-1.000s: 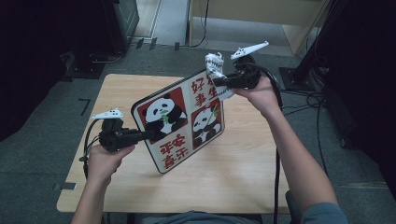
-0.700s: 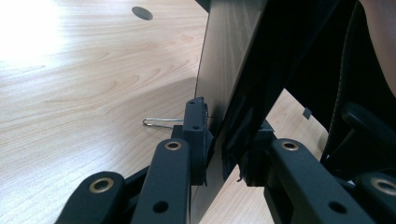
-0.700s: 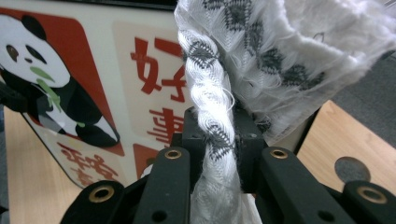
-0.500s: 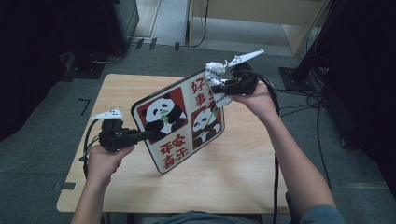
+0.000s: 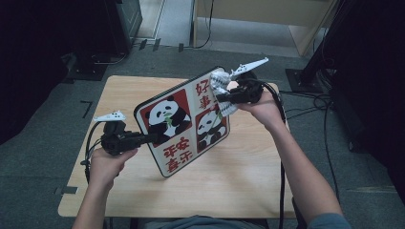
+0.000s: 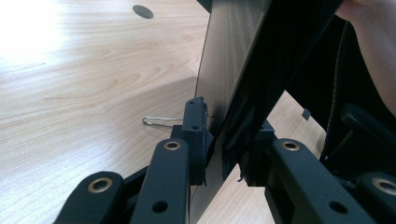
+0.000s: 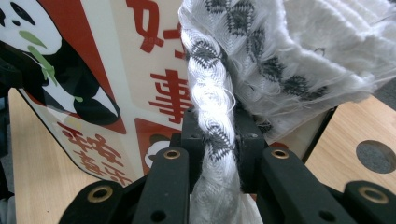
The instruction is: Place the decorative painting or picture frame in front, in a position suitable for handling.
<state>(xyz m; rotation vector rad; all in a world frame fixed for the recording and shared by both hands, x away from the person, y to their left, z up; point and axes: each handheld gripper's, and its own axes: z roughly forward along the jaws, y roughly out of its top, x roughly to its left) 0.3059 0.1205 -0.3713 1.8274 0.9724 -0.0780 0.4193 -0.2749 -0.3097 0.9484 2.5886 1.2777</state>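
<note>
The left gripper (image 5: 152, 138) clamps the panda board's (image 5: 184, 120) edge, tilting it above the table (image 5: 248, 176), while the right gripper (image 5: 220, 98) pinches a white cloth (image 5: 220, 90) against its top corner, apparently mid-wipe; next, drag the cloth down the face.

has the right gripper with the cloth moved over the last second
Yes. In the high view the right gripper, shut on the white cloth, has slid slightly down the panda board's top right corner, toward the person.

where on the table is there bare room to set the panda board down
Bare wood lies on the table between its far left corner and the panda board, and along the near edge. The far right is crowded by the right gripper and its cloth.
</note>
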